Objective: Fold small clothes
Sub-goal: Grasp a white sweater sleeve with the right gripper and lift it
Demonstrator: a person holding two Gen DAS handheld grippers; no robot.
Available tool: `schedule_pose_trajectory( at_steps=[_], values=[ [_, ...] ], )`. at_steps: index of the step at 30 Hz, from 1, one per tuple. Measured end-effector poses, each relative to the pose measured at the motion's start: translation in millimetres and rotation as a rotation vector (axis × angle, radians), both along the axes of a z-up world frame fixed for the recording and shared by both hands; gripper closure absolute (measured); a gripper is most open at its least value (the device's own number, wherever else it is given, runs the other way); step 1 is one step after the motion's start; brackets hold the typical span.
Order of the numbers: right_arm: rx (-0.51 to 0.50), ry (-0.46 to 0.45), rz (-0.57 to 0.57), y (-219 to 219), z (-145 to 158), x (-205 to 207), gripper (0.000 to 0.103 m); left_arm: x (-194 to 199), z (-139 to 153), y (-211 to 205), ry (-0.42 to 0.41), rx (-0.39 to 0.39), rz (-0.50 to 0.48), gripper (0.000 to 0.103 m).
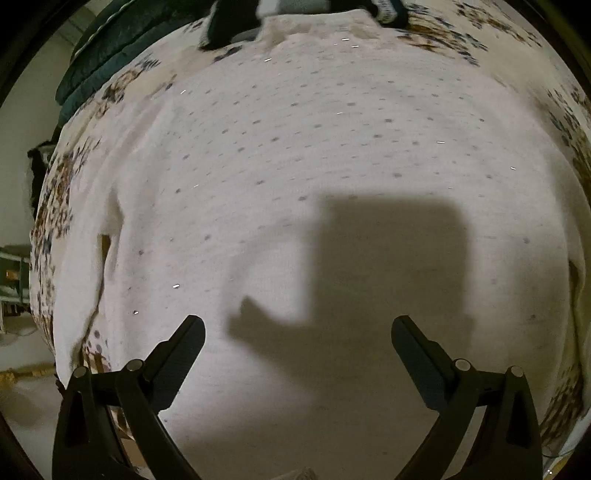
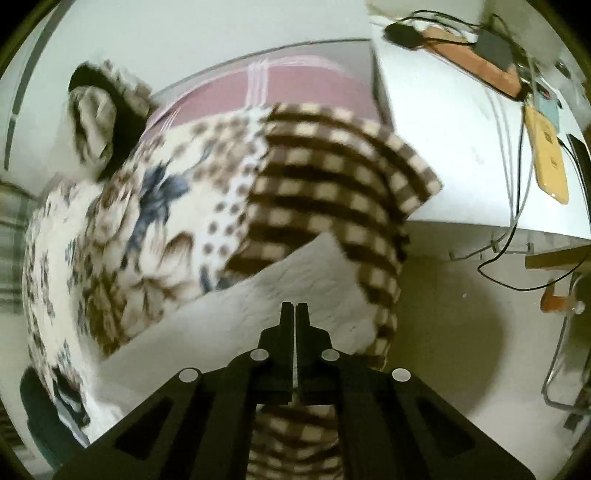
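- White garment (image 1: 295, 166): pale knit w/ small grey dots, spread flat, fills most of left wrist frame. It lies on a floral blanket (image 1: 62, 192), visible at left and right edges of frame.
- Neckline or hem appears at top centre of that frame, next to dark clothing (image 1: 229, 26); too blurred to say which.
- Left gripper (image 1: 298, 328): lower centre of frame, jaws wide apart, nothing between them. Hovers over garment's near portion; contact w/ cloth cannot be confirmed. Its shadow falls on cloth just beyond the tips.
- Right gripper (image 2: 294, 314): lower centre of right wrist frame, jaws closed to a thin slit. A white edge of the garment (image 2: 295, 280) sits right at the tips and appears pinched, lifted off the blanket; grip judged likely, not certain given blur.
- Same view: checked brown-cream border of blanket (image 2: 332, 177) at centre, pink bedsheet (image 2: 295, 81) above it, desk (image 2: 461, 147) w/ cables and a yellow phone (image 2: 546, 158) at upper right.
- Progress, judged: early stage. Garment mostly flat in single layer; no completed fold visible in left view.
- Remaining, judged: carry the held edge across, fold sides and length, flatten, then set aside. Other items at top of frame may await same treatment.
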State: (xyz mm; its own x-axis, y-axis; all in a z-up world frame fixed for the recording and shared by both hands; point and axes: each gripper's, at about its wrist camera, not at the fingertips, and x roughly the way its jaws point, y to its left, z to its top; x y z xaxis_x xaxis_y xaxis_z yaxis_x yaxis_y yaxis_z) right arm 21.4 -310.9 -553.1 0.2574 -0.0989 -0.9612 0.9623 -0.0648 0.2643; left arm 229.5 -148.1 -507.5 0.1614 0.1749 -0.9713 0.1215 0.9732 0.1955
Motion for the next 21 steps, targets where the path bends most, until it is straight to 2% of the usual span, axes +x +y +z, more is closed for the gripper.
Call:
schedule_pose_trajectory(
  at_steps=[1,2,3,5,9,11,13,15,17,21],
  values=[
    [0.023,0.004,-0.007,0.6,-2.7,3.5,0.099,1.3,-0.3,7.9,0.001,-0.004,0.014,0.0],
    [0.053,0.016,-0.015,2.0,-6.4,4.5,0.084,2.6,-1.1,14.5,0.004,-0.012,0.026,0.0],
    [0.106,-0.001,-0.047,2.5,-10.8,-1.5,0.061,4.3,-2.4,21.0,0.006,-0.017,0.036,0.0],
    [0.162,-0.083,-0.146,11.2,-22.3,-16.3,0.052,8.8,-6.2,32.6,0.007,-0.017,0.046,0.0],
    [0.305,-0.279,-0.313,32.1,-65.0,-22.9,0.052,14.8,-14.9,42.7,0.007,-0.008,0.042,0.0],
    [0.299,-0.308,-0.355,34.0,-76.2,-18.6,0.053,17.7,-18.4,44.1,0.009,-0.008,0.039,0.0],
    [0.229,-0.273,-0.396,31.8,-77.6,-15.7,0.067,23.0,-21.1,44.5,0.008,-0.007,0.037,0.0],
    [0.18,-0.243,-0.425,28.3,-73.7,-13.6,0.092,25.3,-22.7,43.2,0.008,-0.01,0.037,0.0],
    [0.108,-0.209,-0.415,21.3,-57.7,-9.8,0.092,29.4,-23.0,44.4,0.007,-0.019,0.039,0.0],
    [-0.072,-0.103,-0.215,8.1,-2.6,31.5,0.093,35.3,-18.3,49.9,0.002,-0.039,0.052,0.0]
  ],
)
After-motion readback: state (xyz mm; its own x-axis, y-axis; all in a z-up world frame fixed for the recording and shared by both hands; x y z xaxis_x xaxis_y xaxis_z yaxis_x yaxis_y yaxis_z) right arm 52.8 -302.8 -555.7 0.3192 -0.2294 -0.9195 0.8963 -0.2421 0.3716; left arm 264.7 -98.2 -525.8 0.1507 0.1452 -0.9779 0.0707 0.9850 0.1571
